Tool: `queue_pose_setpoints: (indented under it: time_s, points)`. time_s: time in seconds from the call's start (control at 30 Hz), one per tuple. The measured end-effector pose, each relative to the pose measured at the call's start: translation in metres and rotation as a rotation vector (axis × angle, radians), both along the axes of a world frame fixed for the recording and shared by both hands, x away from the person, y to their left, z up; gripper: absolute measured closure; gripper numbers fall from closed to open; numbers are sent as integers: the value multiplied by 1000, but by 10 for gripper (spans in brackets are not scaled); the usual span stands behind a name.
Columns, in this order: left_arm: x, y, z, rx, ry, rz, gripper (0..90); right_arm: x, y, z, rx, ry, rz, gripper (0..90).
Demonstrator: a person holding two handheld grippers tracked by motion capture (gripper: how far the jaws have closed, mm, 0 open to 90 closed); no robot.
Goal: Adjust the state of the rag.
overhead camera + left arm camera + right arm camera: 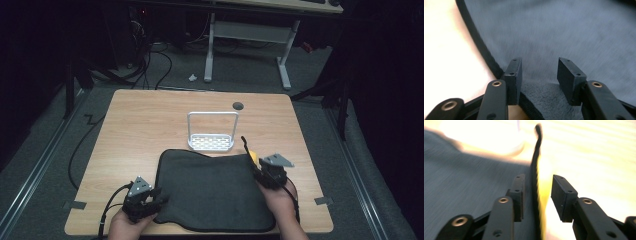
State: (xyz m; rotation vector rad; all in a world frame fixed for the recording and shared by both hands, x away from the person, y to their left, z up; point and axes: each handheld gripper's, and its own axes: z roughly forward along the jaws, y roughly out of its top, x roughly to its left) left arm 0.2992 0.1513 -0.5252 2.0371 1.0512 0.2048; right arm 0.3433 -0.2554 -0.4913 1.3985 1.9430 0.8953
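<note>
My left gripper (159,196) and right gripper (257,167) are both spread wide.
Each sits at a side edge of the dark grey mat (212,190), near the tabletop's (145,130) front edge.

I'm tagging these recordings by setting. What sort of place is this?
Probably a lab or workshop recording bay: a light wooden table on grey carpet, black cables trailing over the floor, and a white-legged height-adjustable desk behind, with dark surroundings.

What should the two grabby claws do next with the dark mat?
Probably squeeze shut. Both the left gripper and the right gripper are open with an edge of the dark mat between their jaws, the right edge lifted showing its yellow underside. Closing gets a hold.
</note>
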Motion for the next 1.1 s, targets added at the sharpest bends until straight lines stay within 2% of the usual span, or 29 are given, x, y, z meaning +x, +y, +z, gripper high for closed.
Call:
queue_pose_setpoints:
  time_s: [0.13, 0.17, 0.2, 0.23, 0.27, 0.3, 0.37, 0.43, 0.47, 0.53, 0.63, 0.67, 0.7, 0.77, 0.8, 0.9, 0.97, 1.03, 1.1]
  points:
    - [-1, -3, -3, 43, -17, -14, 570, 41, 12, 0, -57, 8, -25, 650]
    - [-3, -3, -3, 37, -13, -16, 571, 48, 14, -1, -60, 32, -21, 657]
    - [-5, -2, -3, 31, -11, -21, 570, 54, 16, -4, -66, 60, -13, 684]
    - [-6, -1, -3, 25, -1, -25, 570, 58, 17, -6, -87, 81, 2, 763]
    - [-8, 0, -2, 12, 19, -21, 572, 60, 19, -9, -120, 91, 15, 853]
    - [-9, 1, -2, 3, 29, -21, 575, 60, 17, -9, -146, 86, 12, 873]
    - [-15, 2, -2, 11, 23, -24, 588, 60, 6, -2, -119, 58, -15, 875]
    - [-21, 2, -2, 25, 9, -25, 599, 58, -13, 7, -80, 26, -56, 872]
    - [-23, 2, -2, 26, 8, -26, 600, 57, -24, 9, -58, 24, -75, 861]
    - [-24, 2, -2, 29, 8, -25, 599, 57, -45, 1, -73, 48, -137, 869]
    - [-23, 2, -1, 18, 25, -23, 593, 57, -62, -15, -75, 101, -175, 846]
    - [-22, 3, -1, 12, 31, -28, 585, 56, -64, -18, -73, 107, -180, 828]
    - [-21, 2, -1, 12, 33, -33, 581, 53, -62, -17, -71, 96, -171, 806]
    - [-17, 3, 0, 0, 29, -33, 575, 43, -52, -8, -70, 54, -128, 775]
    - [-13, 3, 2, -3, 21, -29, 569, 35, -43, -3, -74, 31, -92, 754]
    - [2, 5, 6, -12, -17, -13, 565, 16, -28, -1, -54, 20, -30, 714]
    - [15, 5, 7, -19, -25, 3, 565, 3, -19, -8, -37, 46, 8, 698]
    - [28, 2, 3, 8, -20, 7, 574, -6, -15, -16, -38, 68, 28, 713]
    - [40, -4, -3, 33, -8, 3, 580, -15, -11, -28, -50, 109, 36, 717]
